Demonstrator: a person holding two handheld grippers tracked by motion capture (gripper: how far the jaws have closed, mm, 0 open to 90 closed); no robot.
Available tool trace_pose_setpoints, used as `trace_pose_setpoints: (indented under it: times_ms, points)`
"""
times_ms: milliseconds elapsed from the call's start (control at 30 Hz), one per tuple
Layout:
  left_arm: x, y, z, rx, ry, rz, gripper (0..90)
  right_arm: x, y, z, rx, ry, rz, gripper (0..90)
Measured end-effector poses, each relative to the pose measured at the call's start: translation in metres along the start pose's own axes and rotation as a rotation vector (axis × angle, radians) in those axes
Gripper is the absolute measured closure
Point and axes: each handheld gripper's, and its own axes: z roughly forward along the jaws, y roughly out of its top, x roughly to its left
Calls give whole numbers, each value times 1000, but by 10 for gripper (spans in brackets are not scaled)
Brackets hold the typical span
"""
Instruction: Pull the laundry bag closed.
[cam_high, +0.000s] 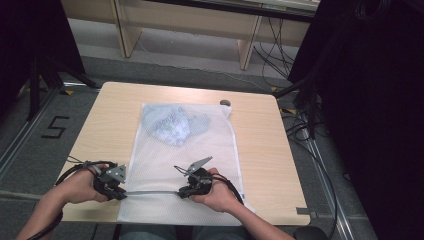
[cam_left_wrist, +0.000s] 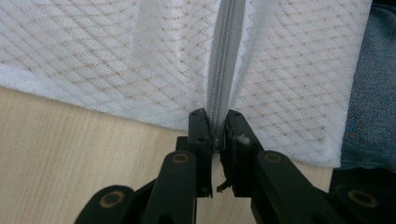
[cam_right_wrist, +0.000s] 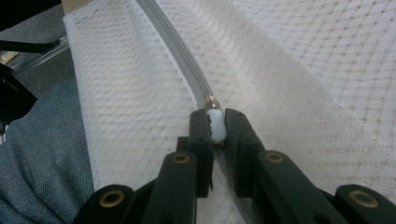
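Floor marking "5" (cam_high: 54, 127), black

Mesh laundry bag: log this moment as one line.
left gripper: shut on zipper end | right gripper: shut on white zipper pull | mesh laundry bag: flat on table, clothes inside

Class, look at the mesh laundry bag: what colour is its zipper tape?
Grey, against the white mesh laundry bag; the zipper tape shows best in the left gripper view.

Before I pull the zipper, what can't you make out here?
- Clothes inside the mesh bag: high view, veiled by mesh, kind unclear.
- Bag's near edge: high view, cut off by the frame's bottom edge.
- Small dark object on the table: too small to tell.
- Zipper ahead of the slider: right gripper view, runs off frame.
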Motion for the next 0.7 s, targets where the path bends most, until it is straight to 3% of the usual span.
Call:
trace_pose_setpoints:
  times_ms: [167,200,367,433,500,567,633,700]
  points:
    - [0,0,0,-4,0,0,822,-2,-2,-2,0,-1,4,825]
    - [-2,0,0,2,-9,-30,822,-3,-3,-3,-3,3,3,825]
    - [-2,0,0,5,-10,-25,822,-3,-4,-6,-2,-2,7,825]
    - [1,1,0,5,-3,7,822,-4,-3,-6,-4,-4,-6,825]
    - [1,1,0,4,-2,6,822,-4,-3,-6,-5,-3,-6,825]
    - [-4,0,2,-27,-10,-65,822,-4,-3,-6,1,-11,-8,825]
    - [-4,0,2,-24,-9,-60,822,-6,-4,-7,0,-4,6,825]
    - [-5,0,2,-35,-12,-73,822,-6,-5,-7,0,-14,-10,825]
